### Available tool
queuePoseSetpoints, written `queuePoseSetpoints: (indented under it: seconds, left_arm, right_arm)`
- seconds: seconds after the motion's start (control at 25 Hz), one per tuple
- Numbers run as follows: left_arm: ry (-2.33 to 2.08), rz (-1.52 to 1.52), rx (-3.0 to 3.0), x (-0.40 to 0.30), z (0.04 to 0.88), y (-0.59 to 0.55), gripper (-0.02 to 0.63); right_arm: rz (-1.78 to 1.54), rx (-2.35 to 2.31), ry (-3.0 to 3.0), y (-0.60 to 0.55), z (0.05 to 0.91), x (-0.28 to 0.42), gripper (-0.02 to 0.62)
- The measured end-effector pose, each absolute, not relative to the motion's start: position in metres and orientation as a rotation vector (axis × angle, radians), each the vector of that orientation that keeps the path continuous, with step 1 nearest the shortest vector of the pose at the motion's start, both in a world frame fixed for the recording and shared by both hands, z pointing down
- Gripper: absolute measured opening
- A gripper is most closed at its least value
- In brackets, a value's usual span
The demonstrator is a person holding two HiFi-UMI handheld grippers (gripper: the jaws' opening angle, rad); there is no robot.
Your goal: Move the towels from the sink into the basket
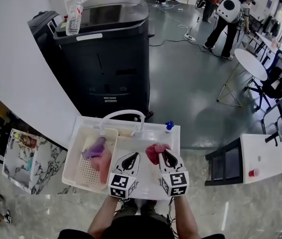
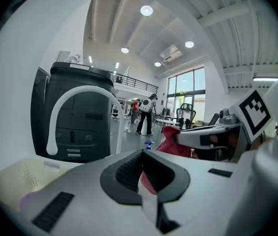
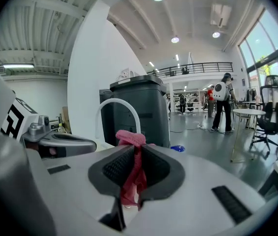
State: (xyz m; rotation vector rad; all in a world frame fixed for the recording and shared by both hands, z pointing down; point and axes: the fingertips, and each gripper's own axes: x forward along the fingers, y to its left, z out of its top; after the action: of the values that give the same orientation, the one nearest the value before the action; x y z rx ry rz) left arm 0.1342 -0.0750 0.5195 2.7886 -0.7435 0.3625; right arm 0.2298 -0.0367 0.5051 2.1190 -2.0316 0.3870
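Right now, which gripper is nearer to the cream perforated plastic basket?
Left. The left gripper is just right of the cream perforated basket; the right gripper, shut on a crumpled red towel, sits farther right, beyond the left one.

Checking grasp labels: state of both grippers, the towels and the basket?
right gripper: shut on red towel, which hangs from its jaws.
left gripper: jaws nearly together, red showing in the gap; grip unclear.
basket: holds purple towel and pink towel.
red towel: held, not in basket.

White shells on left gripper [image 1: 130,158], right gripper [image 1: 167,157]; black ribbed jaws; black-white marker cubes [image 1: 121,186].
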Motion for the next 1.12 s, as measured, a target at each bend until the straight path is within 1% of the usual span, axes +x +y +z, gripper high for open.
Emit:
queuePoseSetpoints:
  seconds: [0.64,0.84,1.12]
  left_arm:
    - [-0.83,0.31,2.81,0.116,0.492,-0.092,0.003]
    - [-0.895,0.312,2.792,0.097,0.492,-0.099,0.003]
    - [-1.037,0.305,2.743,0.055,0.486,-0.107,0.003]
  right_arm:
    - [0.308,2.108,-2.146,-0.057,0.466,0.215,0.064]
    - [0.293,2.064,-2.203,-0.068,0.46,0.198,0.064]
    - [0.265,1.956,-2.327,-0.087,0.449,0.156,0.064]
